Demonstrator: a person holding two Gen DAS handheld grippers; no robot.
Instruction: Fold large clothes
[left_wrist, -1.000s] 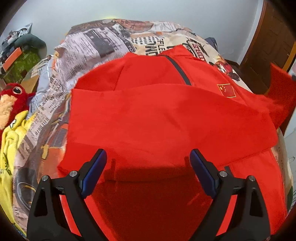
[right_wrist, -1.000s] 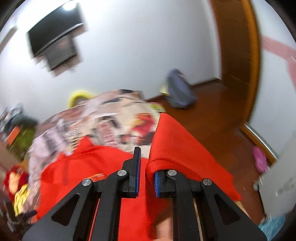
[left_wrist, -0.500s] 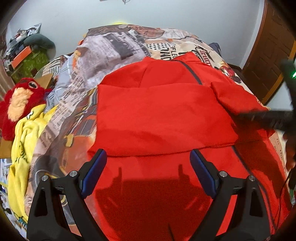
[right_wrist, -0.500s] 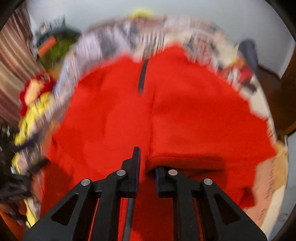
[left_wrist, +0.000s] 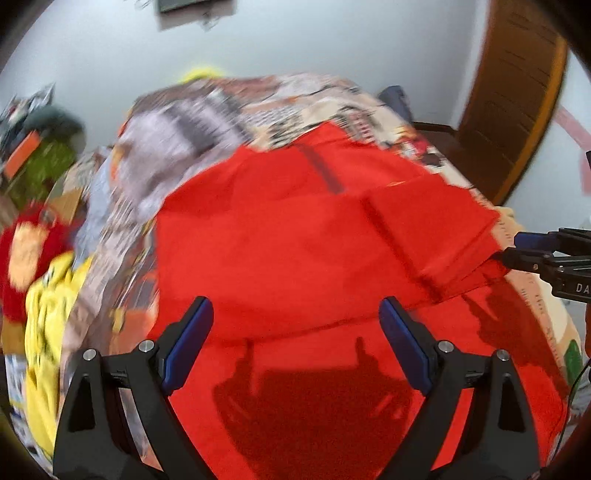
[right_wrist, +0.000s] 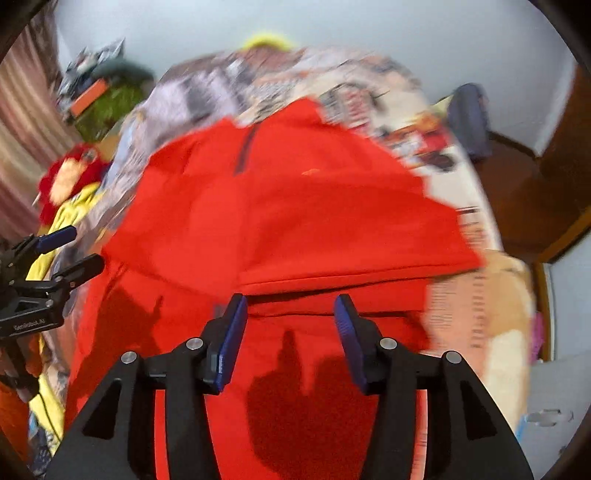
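Hovering, blurred: spread-jawed hand-held grippers above red jacket (left_wrist: 280, 236).

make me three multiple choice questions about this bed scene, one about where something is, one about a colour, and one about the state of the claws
1. Where does the yellow garment lie in the left wrist view?
A. left of the red jacket
B. on top of the red jacket
C. beside the door

2. What colour is the jacket spread on the bed?
A. blue
B. red
C. green

3. How are the left claw and right claw set?
A. both clamped on cloth
B. one open, one shut
C. both open, holding nothing

Answers:
1. A, it sits at the bed's left edge near the red plush toy.
2. B, the fabric is bright red.
3. C, each view shows a wide gap between the blue pads.
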